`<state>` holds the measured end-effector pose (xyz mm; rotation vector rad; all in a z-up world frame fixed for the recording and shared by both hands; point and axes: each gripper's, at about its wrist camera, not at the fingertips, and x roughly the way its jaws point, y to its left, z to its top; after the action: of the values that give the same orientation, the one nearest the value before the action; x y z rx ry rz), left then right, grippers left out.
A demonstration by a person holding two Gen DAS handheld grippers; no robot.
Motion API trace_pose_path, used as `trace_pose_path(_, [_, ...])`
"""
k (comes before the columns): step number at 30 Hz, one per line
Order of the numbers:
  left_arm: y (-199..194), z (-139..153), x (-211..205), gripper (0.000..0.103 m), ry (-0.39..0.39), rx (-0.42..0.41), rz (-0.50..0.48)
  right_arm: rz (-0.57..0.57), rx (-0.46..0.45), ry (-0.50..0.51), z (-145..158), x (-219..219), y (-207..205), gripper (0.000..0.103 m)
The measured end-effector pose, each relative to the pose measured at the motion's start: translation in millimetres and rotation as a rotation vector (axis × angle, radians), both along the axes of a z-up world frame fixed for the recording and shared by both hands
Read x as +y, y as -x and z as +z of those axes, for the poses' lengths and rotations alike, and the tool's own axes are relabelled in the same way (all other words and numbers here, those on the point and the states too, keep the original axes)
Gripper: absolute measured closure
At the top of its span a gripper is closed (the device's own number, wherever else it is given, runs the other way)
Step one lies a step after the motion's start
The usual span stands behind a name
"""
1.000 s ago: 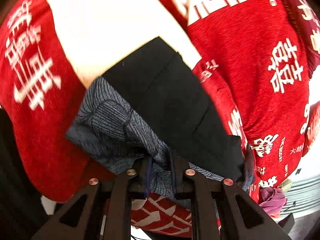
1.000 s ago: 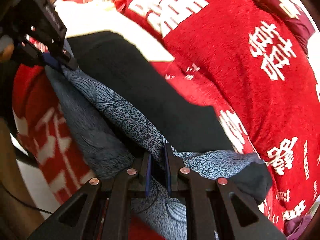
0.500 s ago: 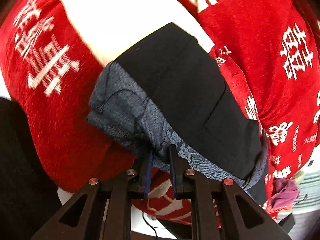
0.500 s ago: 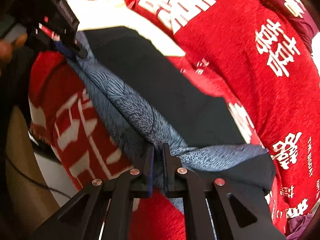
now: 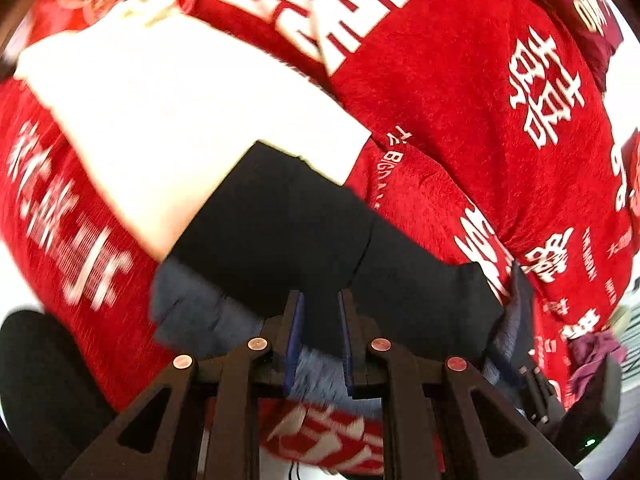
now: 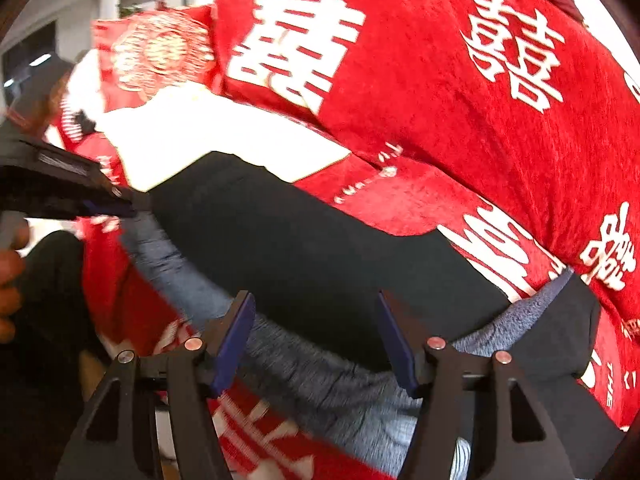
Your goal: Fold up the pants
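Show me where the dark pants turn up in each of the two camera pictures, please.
Left wrist view: the pants fill the lower middle, just ahead of the left tool.
Right wrist view: the pants stretch across the middle, from left to lower right.
Shared landmark: the white patch just behind the pants.

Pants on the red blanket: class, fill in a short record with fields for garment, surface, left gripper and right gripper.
garment: pants, black with a blue-grey patterned layer along the near edge, lying folded
surface: red blanket with white characters; a white sheet lies behind the pants
left gripper: shut on the near edge of the pants
right gripper: jaws just opened, cloth between them but not pinched
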<state>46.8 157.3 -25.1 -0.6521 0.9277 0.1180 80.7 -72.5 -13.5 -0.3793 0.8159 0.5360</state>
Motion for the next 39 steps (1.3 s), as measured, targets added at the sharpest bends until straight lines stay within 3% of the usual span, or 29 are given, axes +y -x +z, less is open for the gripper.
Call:
trace_pose_path(1, [-10.0, -2.7, -3.5, 0.085, 0.002, 0.000, -0.020, -0.023, 0.035, 0.016, -9.6, 1.0, -6.5, 0.037])
trace_pose_path(4, [-30.7, -32.9, -8.2, 0.085, -0.039, 0.156, -0.035, -0.113, 0.119, 0.096, -37.9, -7.4, -13.0, 0.037])
trace_pose_path(5, [-28.3, -44.8, -9.3, 0.085, -0.038, 0.189, -0.046, -0.125, 0.122, 0.063, -37.9, -14.3, -10.0, 0.037])
trace_pose_path(7, [-13.9, -47.3, -13.0, 0.085, -0.055, 0.149, -0.047, -0.149, 0.146, 0.034, -38.9, -27.8, -1.2, 0.037])
trace_pose_path(10, [-3.9, -44.7, -21.2, 0.085, -0.102, 0.158, -0.080, -0.120, 0.110, 0.097, -42.2, -25.5, 12.2, 0.037])
trace_pose_path(12, [-6.1, -38.2, -17.2, 0.085, -0.063, 0.168, -0.075, -0.116, 0.105, 0.126, -39.0, -18.9, 14.3, 0.037])
trace_pose_path(14, [-10.1, -27.0, -13.4, 0.085, -0.025, 0.134, -0.064, -0.131, 0.120, 0.078, -28.7, -17.3, 9.0, 0.037])
trace_pose_path(16, [-21.5, -18.2, -17.3, 0.085, -0.056, 0.107, -0.074, -0.147, 0.131, -0.001, -16.2, -20.7, -4.0, 0.036])
trace_pose_path(18, [-34.2, -19.0, -25.3, 0.085, -0.085, 0.109, -0.096, -0.169, 0.117, -0.038, -5.3, -17.7, -21.0, 0.028])
trace_pose_path(21, [-56.6, -37.3, -43.8, 0.085, -0.113, 0.169, -0.139, -0.207, 0.080, -0.083, 3.0, -13.2, -52.1, 0.024])
trace_pose_path(22, [-54.8, -45.0, -45.0, 0.085, -0.133, 0.194, -0.140, -0.227, 0.093, -0.101, 2.3, -13.6, -64.2, 0.024])
trace_pose_path(24, [-51.9, -47.5, -49.6, 0.084, -0.169, 0.169, -0.142, -0.273, 0.163, -0.146, -7.3, -20.8, -92.5, 0.024])
trace_pose_path(26, [-46.6, -46.5, -52.1, 0.084, -0.200, 0.156, -0.175, -0.338, 0.212, -0.118, -24.0, -38.9, -111.2, 0.024])
trace_pose_path(28, [-43.9, -46.7, -48.2, 0.084, -0.184, 0.158, -0.190, -0.474, 0.228, -0.041, -38.9, -68.4, -117.3, 0.025])
trace_pose_path(30, [-43.7, -47.4, -42.4, 0.084, -0.138, 0.161, -0.181, -0.542, 0.210, -0.193, -35.0, -112.3, -104.8, 0.029])
trace_pose_path(31, [-43.6, -47.8, -42.1, 0.084, -0.131, 0.159, -0.179, -0.554, 0.210, -0.195, -32.3, -117.8, -100.8, 0.029])
trace_pose_path(34, [-46.5, -48.3, -49.7, 0.084, -0.177, 0.165, -0.176, -0.545, 0.188, -0.107, -21.5, -108.8, -96.0, 0.027])
trace_pose_path(39, [-43.9, -46.1, -56.1, 0.084, -0.213, 0.162, -0.161, -0.553, 0.151, -0.130, -11.2, -83.2, -122.0, 0.024])
